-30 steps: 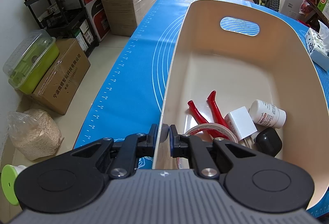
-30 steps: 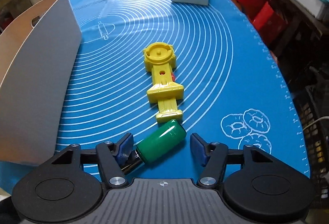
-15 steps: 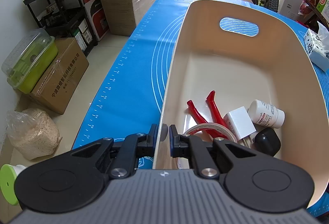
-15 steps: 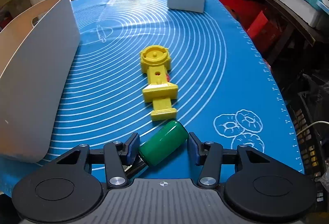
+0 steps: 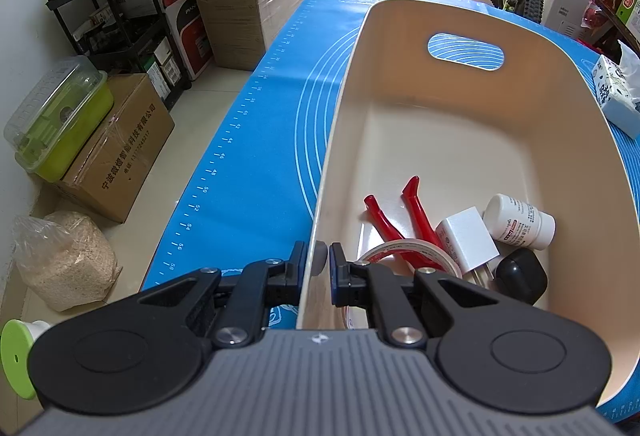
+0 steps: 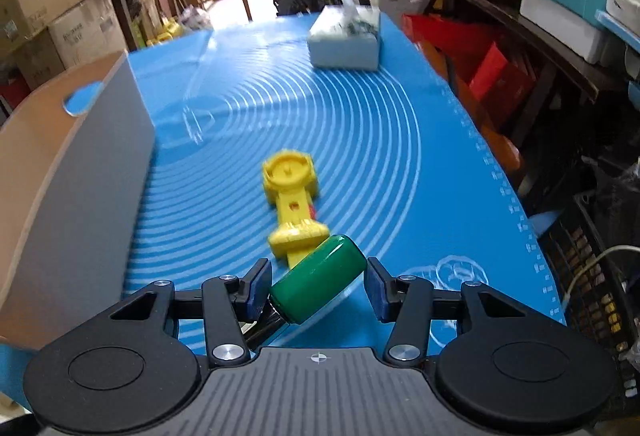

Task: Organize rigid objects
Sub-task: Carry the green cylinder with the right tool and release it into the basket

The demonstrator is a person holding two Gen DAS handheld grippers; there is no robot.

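My left gripper (image 5: 319, 263) is shut on the near rim of the cream bin (image 5: 472, 140). The bin holds red pliers (image 5: 416, 212), a tape roll (image 5: 404, 250), a white charger (image 5: 466, 242), a white pill bottle (image 5: 520, 222) and a black case (image 5: 520, 274). My right gripper (image 6: 318, 282) is shut on a green-handled tool (image 6: 320, 282) and holds it above the blue mat (image 6: 360, 140). A yellow plastic toy (image 6: 292, 200) lies on the mat just ahead of it. The bin's grey outer wall (image 6: 80, 196) stands at the left.
A tissue box (image 6: 346, 38) sits at the mat's far end, also seen in the left wrist view (image 5: 614, 96). Cartons and a black rack (image 5: 132, 20) stand on the floor left of the table. Shelves and a crate (image 6: 592, 256) line the right side.
My right gripper closed on the green-handled tool and lifted it off the mat, tilting the view up. My left gripper kept its hold on the bin rim.
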